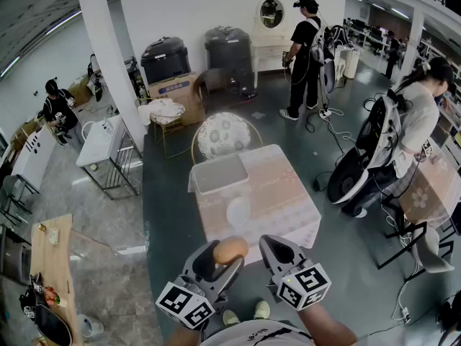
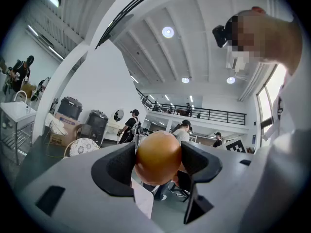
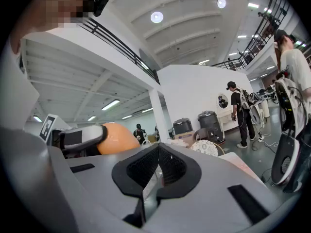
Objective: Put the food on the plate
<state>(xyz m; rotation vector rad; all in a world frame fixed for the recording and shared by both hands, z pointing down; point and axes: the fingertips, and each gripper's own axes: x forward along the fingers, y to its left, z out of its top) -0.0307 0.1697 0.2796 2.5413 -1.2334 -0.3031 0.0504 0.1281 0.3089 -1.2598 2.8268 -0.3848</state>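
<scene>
While the round brown food (image 1: 230, 250) is clamped in the left gripper (image 2: 158, 166), up near the body, the right gripper (image 3: 158, 174) is seen pressed together, empty; farther ahead, the white plate (image 1: 238, 211) on the counter (image 1: 288, 186) is not yet reached.

A worktop (image 1: 281, 193) draped in a pale pink patterned cloth carries a translucent tub (image 1: 218, 174). Behind it stands a chair (image 1: 220, 135) with a round floral back. Two black bins (image 1: 165, 60) and a cardboard box (image 1: 171, 86) sit by the white wall. A person in black (image 1: 304, 49) stands near an oval mirror (image 1: 271, 11).
</scene>
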